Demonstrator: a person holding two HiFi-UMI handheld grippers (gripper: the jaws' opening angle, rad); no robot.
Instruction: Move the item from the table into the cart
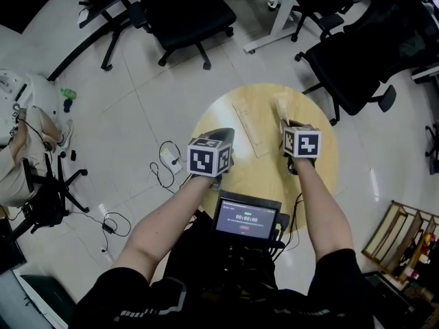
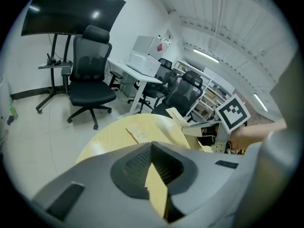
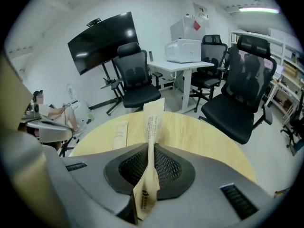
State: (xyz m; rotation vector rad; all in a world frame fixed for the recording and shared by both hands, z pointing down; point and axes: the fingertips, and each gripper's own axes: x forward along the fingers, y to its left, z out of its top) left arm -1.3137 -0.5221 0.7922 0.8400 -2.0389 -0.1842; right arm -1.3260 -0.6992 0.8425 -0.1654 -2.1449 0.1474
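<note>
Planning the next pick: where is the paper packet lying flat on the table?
In the head view the flat paper packet lies on the round table, between the left gripper and the right gripper.

Black office chairs (image 1: 186, 14) crowd a pale floor (image 1: 137, 108).

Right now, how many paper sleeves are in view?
3: one sleeve clamped in the left hand-held gripper, one in the right hand-held gripper, one lying on the table. No others visible.

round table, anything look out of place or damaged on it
Nothing stands out. One paper sleeve lies flat on the table; the left hand-held gripper pinches a second sleeve, the right hand-held gripper a third sleeve.
</note>
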